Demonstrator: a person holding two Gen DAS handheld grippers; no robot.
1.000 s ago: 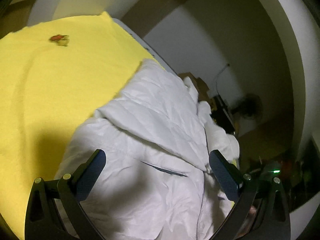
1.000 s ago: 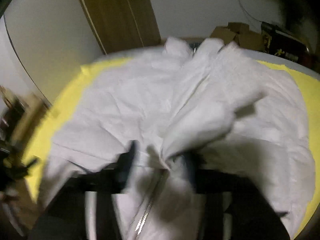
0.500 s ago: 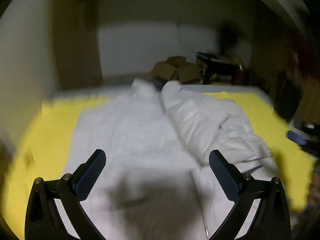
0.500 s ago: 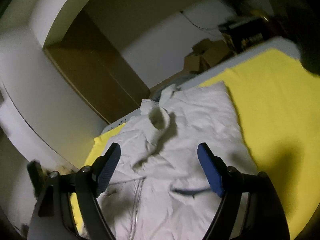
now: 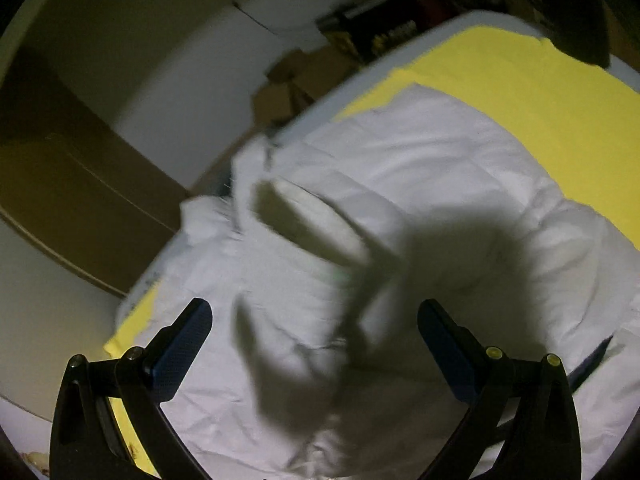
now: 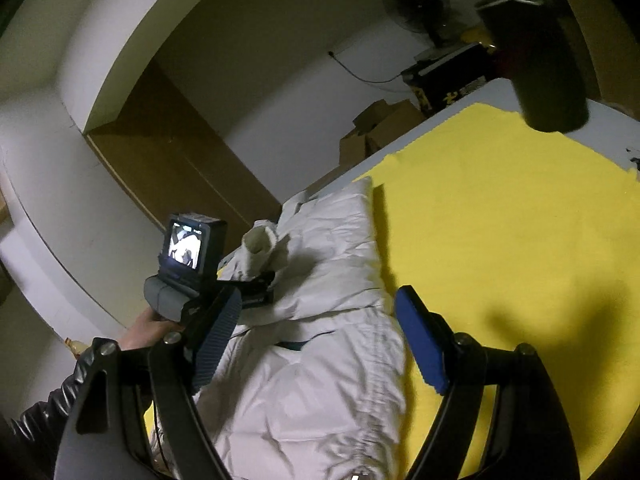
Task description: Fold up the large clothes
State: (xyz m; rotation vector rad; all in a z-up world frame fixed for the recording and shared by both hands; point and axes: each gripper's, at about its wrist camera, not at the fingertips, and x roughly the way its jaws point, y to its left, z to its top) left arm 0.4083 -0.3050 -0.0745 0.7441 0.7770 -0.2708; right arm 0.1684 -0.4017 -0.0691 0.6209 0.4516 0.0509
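Note:
A white puffy jacket point(image 5: 420, 200) lies on a yellow sheet point(image 5: 520, 92) spread over a bed. One sleeve is folded over its body, with the cuff point(image 6: 260, 242) sticking up near the collar end. My left gripper point(image 5: 316, 336) hovers open above the jacket's middle, casting a dark shadow on it, with nothing between its blue pads point(image 5: 180, 348). In the right wrist view the left gripper point(image 6: 264, 282) sits just below that cuff, held by a hand point(image 6: 144, 330). My right gripper point(image 6: 320, 332) is open over the jacket's point(image 6: 320, 380) hem side, holding nothing.
Cardboard boxes point(image 6: 380, 128) and a black box point(image 6: 452, 76) stand beyond the bed's far edge. A brown wardrobe point(image 6: 168, 152) fills the left, with a fan point(image 6: 416, 4) by the wall. A dark hanging object point(image 6: 548, 60) overlaps the sheet's top right. Bare yellow sheet point(image 6: 520, 240) lies to the jacket's right.
The right gripper let go of a bunched fold of the jacket and drew back, open. The left gripper swept across the bed and rolled; the sleeve now lies over the jacket's body.

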